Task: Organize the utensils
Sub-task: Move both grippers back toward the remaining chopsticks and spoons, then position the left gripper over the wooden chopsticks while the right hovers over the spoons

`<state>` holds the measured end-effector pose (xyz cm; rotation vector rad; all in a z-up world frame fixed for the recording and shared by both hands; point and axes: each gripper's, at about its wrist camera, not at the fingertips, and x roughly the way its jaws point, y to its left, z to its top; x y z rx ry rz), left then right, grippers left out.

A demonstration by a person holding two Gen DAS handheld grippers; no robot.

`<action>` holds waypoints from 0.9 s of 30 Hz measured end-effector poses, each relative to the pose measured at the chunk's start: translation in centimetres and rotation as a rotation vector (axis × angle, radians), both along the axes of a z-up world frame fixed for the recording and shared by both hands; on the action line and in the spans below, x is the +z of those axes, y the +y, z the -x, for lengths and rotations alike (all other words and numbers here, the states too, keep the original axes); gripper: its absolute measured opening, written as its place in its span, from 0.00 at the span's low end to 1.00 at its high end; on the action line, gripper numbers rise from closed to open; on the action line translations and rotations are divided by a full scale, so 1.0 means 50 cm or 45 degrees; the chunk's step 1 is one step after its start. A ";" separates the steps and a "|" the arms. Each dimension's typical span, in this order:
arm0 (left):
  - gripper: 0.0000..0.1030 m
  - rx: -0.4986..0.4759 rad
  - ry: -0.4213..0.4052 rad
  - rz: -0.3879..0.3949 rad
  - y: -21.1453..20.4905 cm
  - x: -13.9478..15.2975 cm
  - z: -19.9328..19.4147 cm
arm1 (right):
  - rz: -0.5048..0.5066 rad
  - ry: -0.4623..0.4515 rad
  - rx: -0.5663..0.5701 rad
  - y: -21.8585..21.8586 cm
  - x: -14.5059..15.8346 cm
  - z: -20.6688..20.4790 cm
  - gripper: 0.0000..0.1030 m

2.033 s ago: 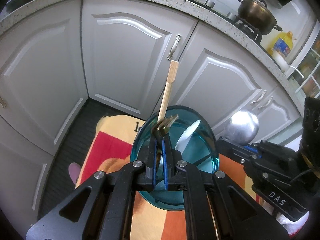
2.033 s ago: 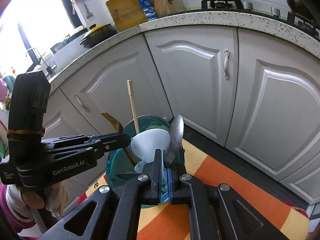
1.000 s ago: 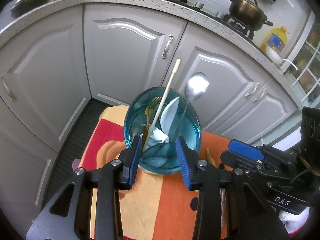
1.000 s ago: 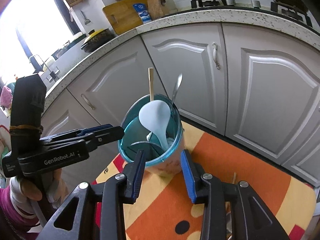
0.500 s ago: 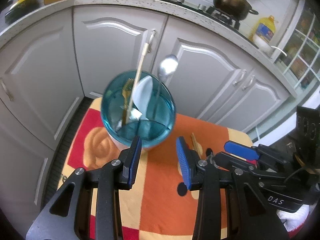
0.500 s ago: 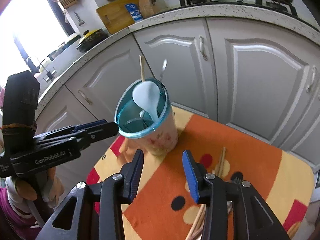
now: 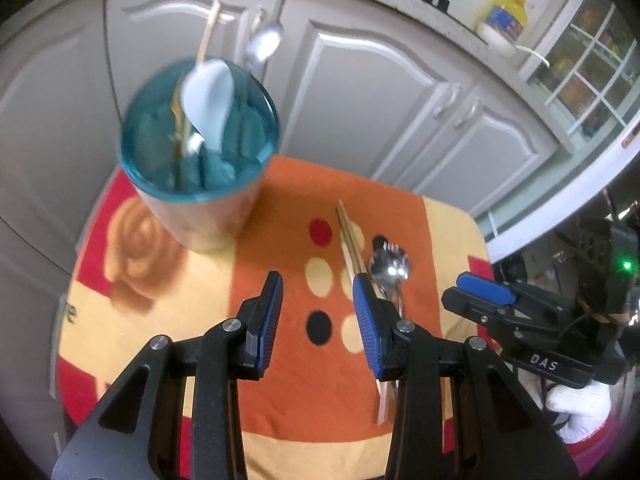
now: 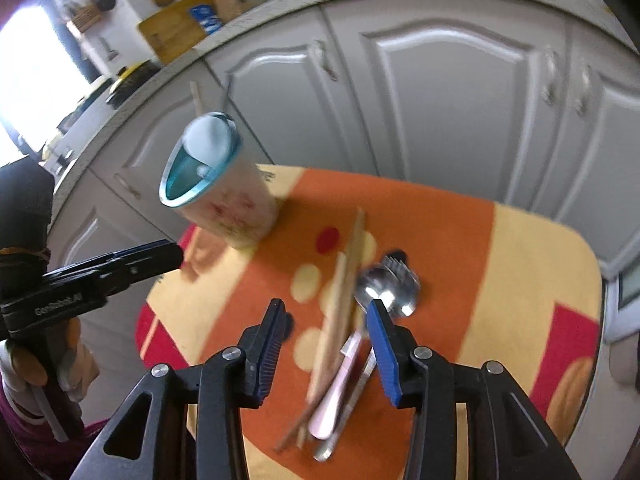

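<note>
Both grippers have drawn back from the teal utensil cup (image 7: 198, 148), now far left. Left gripper (image 7: 316, 320) gapes empty; right gripper (image 8: 326, 340), jaws just widening, hovers empty over chopsticks (image 8: 344, 292), spoon (image 8: 376, 284) and fork (image 8: 402, 270).

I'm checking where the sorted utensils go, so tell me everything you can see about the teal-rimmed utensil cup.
The utensil cup is a round tumbler with a teal rim and teal dividers inside, and pale outer walls with faint reddish markings. It looks like plastic. It stands upright near the far left corner of the orange patterned cloth, in front of the grey cabinets. In it stand a white spoon, a wooden chopstick, a metal spoon and a gold-coloured piece, blurred. No fingers touch it.
</note>
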<state>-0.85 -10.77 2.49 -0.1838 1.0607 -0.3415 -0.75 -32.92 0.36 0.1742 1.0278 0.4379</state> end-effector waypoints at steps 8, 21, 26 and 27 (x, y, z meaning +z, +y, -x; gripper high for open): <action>0.34 -0.054 0.105 -0.028 -0.045 -0.068 -0.001 | 0.001 0.122 -0.091 -0.038 -0.092 0.015 0.39; 0.34 -0.066 0.211 -0.025 -0.067 -0.138 -0.028 | 0.047 0.160 -0.136 -0.023 -0.140 -0.033 0.39; 0.34 -0.065 0.240 -0.029 -0.074 -0.152 -0.035 | 0.092 0.161 -0.102 0.011 -0.150 -0.044 0.39; 0.34 -0.066 0.244 -0.028 -0.076 -0.154 -0.036 | 0.112 0.162 -0.093 0.019 -0.154 -0.047 0.39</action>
